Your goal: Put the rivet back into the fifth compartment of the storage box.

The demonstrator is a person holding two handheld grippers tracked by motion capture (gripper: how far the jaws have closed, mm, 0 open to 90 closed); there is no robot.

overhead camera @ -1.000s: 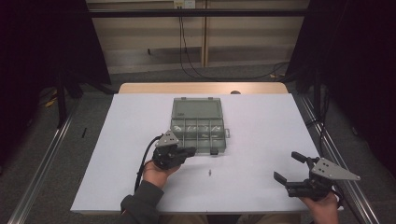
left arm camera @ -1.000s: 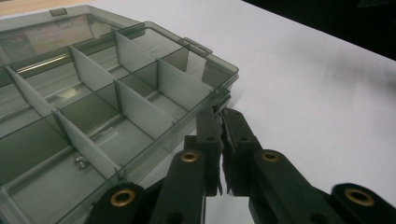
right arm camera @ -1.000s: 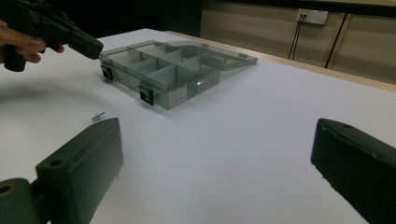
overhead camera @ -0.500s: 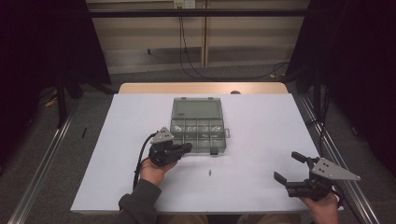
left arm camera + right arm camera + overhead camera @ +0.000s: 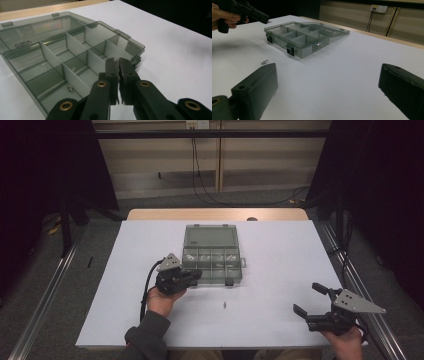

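**Bright worktop, dark surroundings**

We see the white worktop (image 5: 270,255) evenly lit from above, while the room at both sides falls into near black. Shadows under the clear box (image 5: 212,254) are soft and short. In the right gripper view the near tongs (image 5: 329,92) are blurred; the left gripper view's tongs (image 5: 119,75) look sharper, with mild glare on the lid.

Upper centre of the high view, the compartment box (image 5: 212,260) sits on the worktop (image 5: 280,260), lid laid back toward the top. The left hand-held gripper (image 5: 196,274) hangs at the box's lower-left corner. A small screw (image 5: 225,304) lies just below the box. The right hand-held gripper (image 5: 310,300) sits well apart, lower right.
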